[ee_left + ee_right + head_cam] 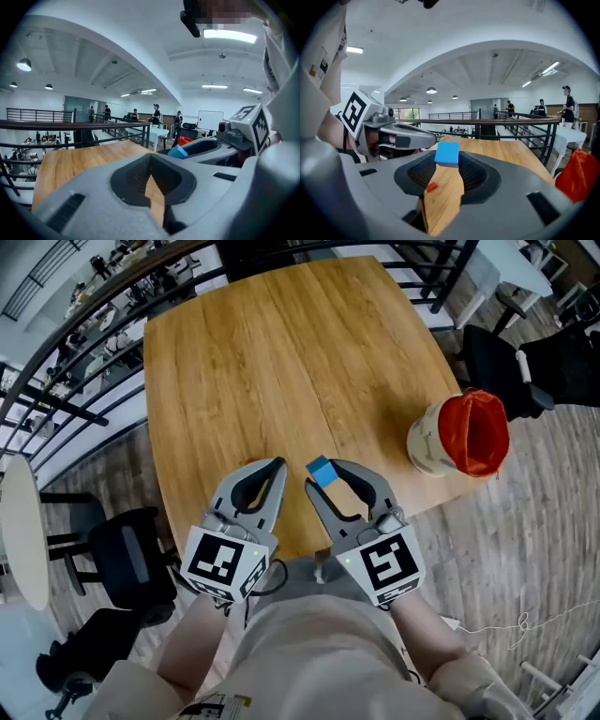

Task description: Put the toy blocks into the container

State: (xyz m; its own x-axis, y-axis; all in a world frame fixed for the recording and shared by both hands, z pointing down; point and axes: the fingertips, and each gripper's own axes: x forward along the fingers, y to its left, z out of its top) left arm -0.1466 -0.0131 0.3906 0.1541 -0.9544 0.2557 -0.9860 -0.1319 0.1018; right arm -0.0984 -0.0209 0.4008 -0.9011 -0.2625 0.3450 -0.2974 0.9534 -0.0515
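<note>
The left gripper [275, 466] hangs over the near edge of the wooden table [281, 352], well to the left of the container. Its jaws stand narrow, their tips together, with nothing between them; only the table top shows through the gap behind the tips.

A small red block [431, 187] lies flat on the table, also well to the left of the container. In the right gripper view it shows through the gap between that gripper's jaws.

Just beside the left gripper, on the side nearer the container, the right gripper [323, 474] holds a blue block [321, 471] at its jaw tips. The block is bright blue, flat-faced and square-edged, and it is off the table, clamped between the two pads. It is still well apart from the container.

The container [427, 442] stands near the table's right edge. It is a cream, round tub with an orange-red liner [473, 432] bulging out of its mouth. The liner's inside shows as plain orange-red. Whether any block lies in it cannot be told from these views.
</note>
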